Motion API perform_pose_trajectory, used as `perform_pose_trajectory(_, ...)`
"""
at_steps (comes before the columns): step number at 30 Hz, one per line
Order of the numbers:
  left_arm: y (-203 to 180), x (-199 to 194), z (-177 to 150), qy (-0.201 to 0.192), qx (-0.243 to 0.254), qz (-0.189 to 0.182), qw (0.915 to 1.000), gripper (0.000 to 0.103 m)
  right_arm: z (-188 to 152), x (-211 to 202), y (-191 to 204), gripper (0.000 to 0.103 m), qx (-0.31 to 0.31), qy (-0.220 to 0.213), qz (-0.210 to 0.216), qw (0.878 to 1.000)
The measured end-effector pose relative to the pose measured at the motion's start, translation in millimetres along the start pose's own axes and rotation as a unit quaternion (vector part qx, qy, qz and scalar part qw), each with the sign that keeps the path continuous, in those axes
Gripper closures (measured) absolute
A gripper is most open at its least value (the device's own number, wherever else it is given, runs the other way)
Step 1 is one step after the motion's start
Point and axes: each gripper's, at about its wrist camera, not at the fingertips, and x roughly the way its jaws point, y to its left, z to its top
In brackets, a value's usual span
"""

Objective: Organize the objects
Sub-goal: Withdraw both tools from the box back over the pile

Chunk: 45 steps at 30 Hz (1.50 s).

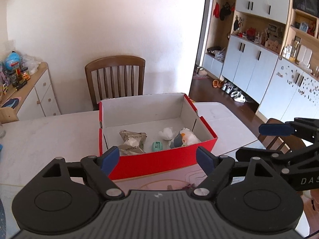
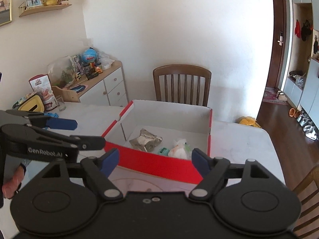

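Note:
A red shoebox with white inside (image 1: 159, 161) (image 2: 159, 164) stands on the white table. In it lie crumpled silver snack wrappers (image 1: 132, 141) (image 2: 146, 140), a small mint-green object (image 1: 157, 146) (image 2: 163, 151), a white paper wad (image 1: 167, 133) and a grey, orange and white bundle (image 1: 184, 137) (image 2: 179, 149). My left gripper (image 1: 158, 159) is open and empty, just in front of the box's near wall. My right gripper (image 2: 154, 161) is open and empty at the same wall. Each gripper shows in the other's view: the right (image 1: 275, 139), the left (image 2: 79, 133).
A wooden chair (image 1: 115, 77) (image 2: 182, 83) stands behind the table. A white sideboard (image 1: 35, 91) (image 2: 103, 83) with jars and a globe is on the left. A glass (image 2: 60, 103), a snack box (image 2: 42, 89) and a yellow bag (image 2: 247, 121) sit on the table. A placemat (image 1: 159, 183) lies under the grippers.

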Motion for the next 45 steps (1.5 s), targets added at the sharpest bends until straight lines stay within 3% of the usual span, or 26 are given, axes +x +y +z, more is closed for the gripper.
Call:
perform_pose_trajectory(14, -12, -24, -36, -0.022, 0.003, 0.003, 0.9997, 0.001, -37, -36, 1, 0.001, -0.017, -0.025, 0.006, 1.000)
perform_pose_trajectory(20, -9, -32, -59, -0.042, -0.007, -0.003, 0.9991, 0.000, -51, -39, -1, 0.001, -0.018, -0.018, 0.003, 1.000)
perform_pose_trajectory(27, 5, -21, -94, -0.009, -0.044, 0.004, 0.9990, 0.000, -75, -34, -11, 0.001, -0.007, 0.001, -0.008, 1.000)
perform_pose_trajectory(35, 4, -3, -134, 0.014, -0.022, 0.015, 0.9996, 0.000, -108, -16, -15, 0.001, -0.013, 0.037, -0.017, 0.999)
perform_pose_trajectory(45, 11, 24, -154, 0.026, -0.006, 0.031, 0.9991, 0.000, -136, 5, -14, 0.001, -0.029, 0.076, -0.017, 0.997)
